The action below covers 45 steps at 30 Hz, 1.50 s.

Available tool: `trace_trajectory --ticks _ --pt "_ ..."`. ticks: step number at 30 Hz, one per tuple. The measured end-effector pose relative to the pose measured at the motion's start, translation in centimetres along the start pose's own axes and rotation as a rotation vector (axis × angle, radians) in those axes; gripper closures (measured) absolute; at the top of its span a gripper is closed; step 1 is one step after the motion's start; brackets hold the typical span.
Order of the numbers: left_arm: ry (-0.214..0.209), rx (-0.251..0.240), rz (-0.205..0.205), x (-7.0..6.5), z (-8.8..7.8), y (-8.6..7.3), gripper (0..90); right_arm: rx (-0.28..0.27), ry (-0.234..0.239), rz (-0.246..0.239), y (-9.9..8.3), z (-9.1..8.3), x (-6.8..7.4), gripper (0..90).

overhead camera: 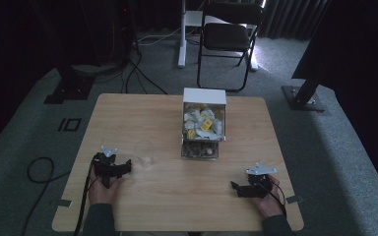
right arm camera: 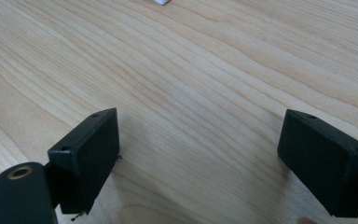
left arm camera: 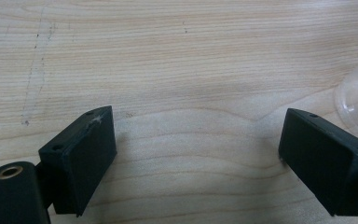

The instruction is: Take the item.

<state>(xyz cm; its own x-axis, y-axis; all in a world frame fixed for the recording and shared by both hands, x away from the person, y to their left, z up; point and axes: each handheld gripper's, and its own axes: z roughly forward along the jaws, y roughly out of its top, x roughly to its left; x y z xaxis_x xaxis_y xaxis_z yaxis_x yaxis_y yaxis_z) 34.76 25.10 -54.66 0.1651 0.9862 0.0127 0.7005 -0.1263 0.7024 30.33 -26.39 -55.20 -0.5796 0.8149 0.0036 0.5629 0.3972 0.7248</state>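
Left gripper (overhead camera: 125,167): you rest it low over the wooden table (overhead camera: 128,118), jaws spread wide with bare wood between them.
Right gripper (overhead camera: 235,187): you hold it near the table's front right, jaws likewise apart, gripping nothing.
Clear cup (overhead camera: 143,152): upright, just beside your left gripper's tips; its rim shows at the right edge of the left gripper view.
Dispenser box (overhead camera: 204,122): mid-table, white-topped, holding what look like small packets, well apart from both grippers.

We cannot read any text, number or brand. The small packets (overhead camera: 203,124) inside the clear dispenser box (overhead camera: 204,123) carry yellow labels, but these labels are too small and blurred for us to read.
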Motion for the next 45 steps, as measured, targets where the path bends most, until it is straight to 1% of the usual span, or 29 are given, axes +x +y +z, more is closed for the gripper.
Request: trace_trajectory --ticks 4,7,10,14,16,17,20,22,24,26,27,32,34,35,36,38,45 --pt "0.006 0.000 -0.008 0.0 0.0 0.0 11.8 0.000 -0.004 0.005 0.0 0.0 0.1 12.6" --pt "0.007 -0.005 -0.008 0.2 -0.1 -0.1 13.1 0.011 0.002 0.015 0.2 -0.1 0.1 15.3" --pt "0.008 -0.004 -0.008 0.3 -0.2 -0.1 13.6 0.000 0.009 0.034 0.1 -0.3 0.1 21.5" --pt "0.008 -0.004 -0.007 0.3 -0.2 -0.1 13.6 -0.017 0.004 0.026 0.3 -0.6 0.4 23.4" --pt "0.008 -0.004 -0.008 0.3 -0.2 -0.1 13.6 -0.036 0.009 0.028 0.5 -0.9 0.5 24.7" --pt "0.008 -0.004 -0.008 0.3 -0.2 -0.1 13.6 -0.048 0.010 0.014 0.8 -1.2 0.8 26.9" --pt "0.008 -0.004 -0.008 0.3 -0.2 -0.1 13.6 -0.074 0.004 -0.002 1.3 -1.9 1.1 30.1" --pt "0.008 -0.004 -0.008 0.3 -0.2 -0.1 13.6 -0.080 0.002 -0.006 1.4 -2.1 1.2 30.7" --pt "0.008 -0.004 -0.008 0.3 -0.2 -0.1 13.6 -0.107 -0.006 -0.016 2.1 -2.8 1.5 32.3" --pt "0.008 -0.004 -0.008 0.3 -0.2 -0.1 13.6 -0.112 -0.006 -0.016 2.2 -2.9 1.5 32.8" --pt "0.009 -0.004 -0.009 0.3 -0.2 -0.2 13.6 -0.127 -0.003 -0.023 2.7 -3.1 1.7 33.0" --pt "0.010 -0.006 -0.013 0.3 -0.3 -0.3 13.6 -0.146 -0.003 -0.044 3.6 -3.4 2.2 35.8" --pt "0.010 -0.007 -0.013 0.3 -0.3 -0.3 13.6 -0.159 -0.002 -0.051 4.1 -3.6 2.5 37.4" --pt "0.010 -0.006 -0.013 0.3 -0.3 -0.3 13.6 -0.171 -0.005 -0.065 4.7 -3.6 2.6 39.7" --pt "0.010 -0.006 -0.013 0.3 -0.3 -0.3 13.6 -0.171 -0.005 -0.065 4.7 -3.6 2.6 39.7" --pt "0.009 -0.007 -0.013 0.3 -0.3 -0.3 13.6 -0.179 -0.001 -0.079 5.5 -3.6 2.7 41.1" --pt "0.012 -0.006 -0.012 0.2 -0.3 -0.3 13.6 -0.193 0.008 -0.086 6.6 -3.3 3.0 42.9"
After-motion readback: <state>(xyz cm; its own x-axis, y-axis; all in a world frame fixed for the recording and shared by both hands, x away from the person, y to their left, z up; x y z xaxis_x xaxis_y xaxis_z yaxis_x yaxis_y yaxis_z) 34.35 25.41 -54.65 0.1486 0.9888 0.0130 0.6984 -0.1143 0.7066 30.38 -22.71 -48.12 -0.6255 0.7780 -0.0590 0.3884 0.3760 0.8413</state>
